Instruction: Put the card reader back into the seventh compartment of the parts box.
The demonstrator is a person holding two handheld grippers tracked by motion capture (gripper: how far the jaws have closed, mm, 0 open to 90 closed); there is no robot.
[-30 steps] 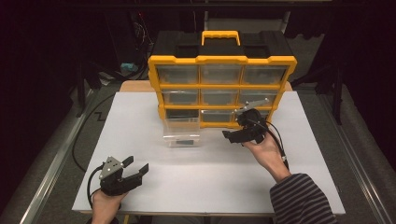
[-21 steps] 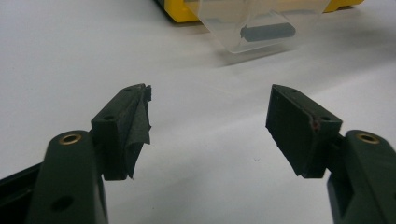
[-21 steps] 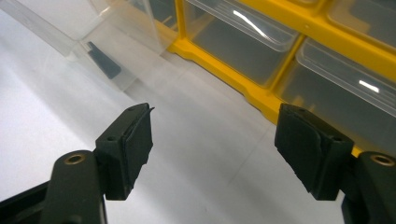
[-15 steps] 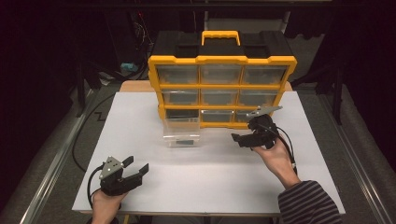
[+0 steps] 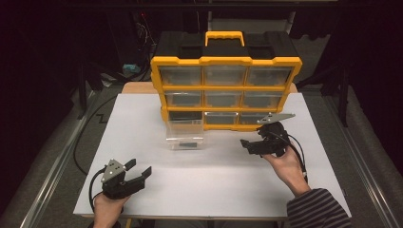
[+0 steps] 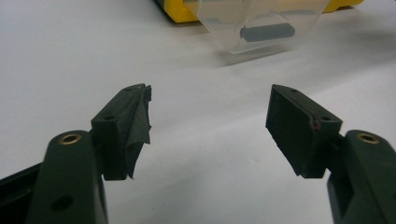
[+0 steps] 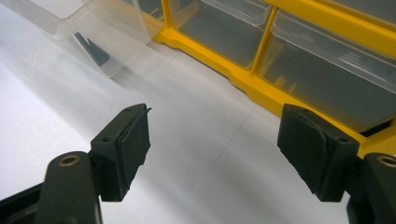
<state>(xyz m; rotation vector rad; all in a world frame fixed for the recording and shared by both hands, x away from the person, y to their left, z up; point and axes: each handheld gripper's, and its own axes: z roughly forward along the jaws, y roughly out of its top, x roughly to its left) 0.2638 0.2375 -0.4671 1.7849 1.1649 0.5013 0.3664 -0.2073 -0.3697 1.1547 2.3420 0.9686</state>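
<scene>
Left gripper (image 5: 139, 172) sits low at the near-left of the white table (image 5: 142, 118), jaws spread wide w/ nothing between them; right gripper (image 5: 248, 145) hovers at the far right, jaws likewise apart and empty, just in front of the yellow organizer (image 5: 226, 88).

High view takes in the whole cabinet, 3 rows of 3 clear bins, w/ a black top and yellow handle. It also shows both hands and a striped sleeve (image 5: 318, 209). A clear drawer (image 5: 184, 135) stands pulled out on the table, ahead of the left gripper and to the left of the right one.

Left gripper view adds what the high view blurs: a dark bar-shaped item (image 6: 267, 32) lying inside the drawer, long axis running crosswise to the jaws, plus a loose, frayed pad on the left jaw.

Right gripper view catches the drawer at upper left and the organizer's bottom-row bins up close, beyond the right jaw; the dark item there is mostly hidden by the drawer wall.
</scene>
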